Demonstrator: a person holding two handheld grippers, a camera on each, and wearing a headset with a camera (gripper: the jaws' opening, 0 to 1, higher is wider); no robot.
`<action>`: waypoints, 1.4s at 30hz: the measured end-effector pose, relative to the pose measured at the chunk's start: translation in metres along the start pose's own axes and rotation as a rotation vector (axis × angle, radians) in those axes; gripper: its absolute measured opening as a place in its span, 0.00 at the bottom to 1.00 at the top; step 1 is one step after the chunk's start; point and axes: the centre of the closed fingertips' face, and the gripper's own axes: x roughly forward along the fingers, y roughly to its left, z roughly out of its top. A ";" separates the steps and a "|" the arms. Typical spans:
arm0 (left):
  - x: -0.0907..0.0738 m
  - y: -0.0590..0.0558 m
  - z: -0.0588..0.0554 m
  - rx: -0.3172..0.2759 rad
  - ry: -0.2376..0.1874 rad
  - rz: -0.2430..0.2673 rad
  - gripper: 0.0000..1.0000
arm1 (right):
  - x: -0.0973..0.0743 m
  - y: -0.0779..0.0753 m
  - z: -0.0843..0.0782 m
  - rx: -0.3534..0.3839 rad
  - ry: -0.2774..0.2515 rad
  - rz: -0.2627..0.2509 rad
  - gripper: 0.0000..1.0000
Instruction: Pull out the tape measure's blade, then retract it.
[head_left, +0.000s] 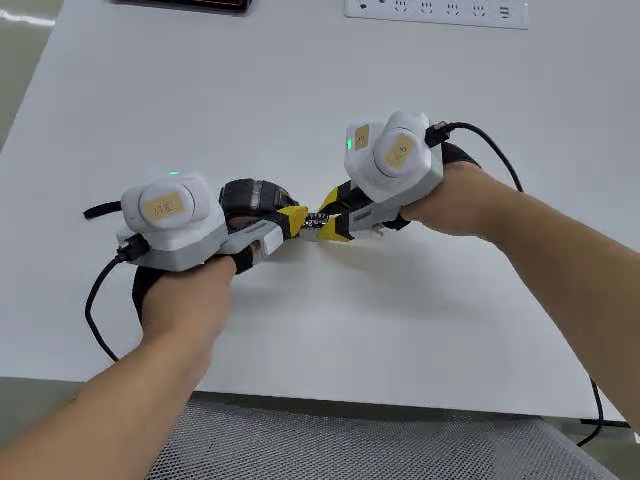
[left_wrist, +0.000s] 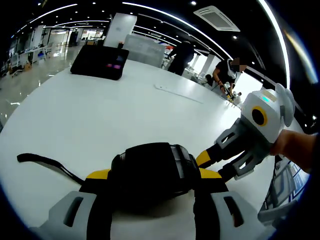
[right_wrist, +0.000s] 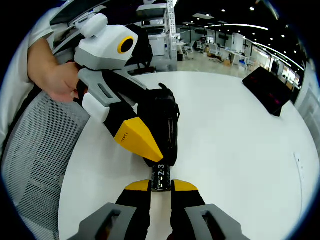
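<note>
Head view: a white worktop (head_left: 420, 330) with bare room on every side. A socket strip (head_left: 435, 10) and a dark screen (head_left: 180, 3) lie well off at the back edge, and the near edge runs below the person's forearms. The left claw (head_left: 282, 226) is clenched on the black case (head_left: 255, 193) near the middle of the worktop; whether the case rests on it or hangs just above, I cannot tell. The right claw (head_left: 330, 214) pinches the blade (head_left: 314, 219), and a short stretch shows between the two claws. The draw looks barely begun.

Left gripper view: the case sits deep between the jaws, held on both flanks, with its strap (left_wrist: 45, 162) trailing to one side. That grip seems square enough to anchor the pull, so this hand should stay put.

Right gripper view: the blade's numbered end lies flat between the jaws, clamped, in line with the case's mouth. The pull should run straight along that line, level and untwisted, or the blade may kink. The open worktop to the person's right offers the room. The chair (right_wrist: 35, 165) lies past the near edge, so draw alongside that edge. For the return, feed the blade back under grip rather than letting it snap.
</note>
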 end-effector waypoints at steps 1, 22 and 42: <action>0.000 0.000 0.000 0.001 0.000 0.000 0.61 | 0.001 0.000 0.000 0.001 -0.001 0.001 0.11; -0.001 0.001 0.000 -0.002 -0.002 -0.002 0.61 | 0.011 0.001 0.013 0.000 -0.021 0.008 0.11; 0.000 -0.003 0.000 0.030 -0.008 0.000 0.62 | 0.010 0.000 0.012 0.043 -0.045 -0.008 0.13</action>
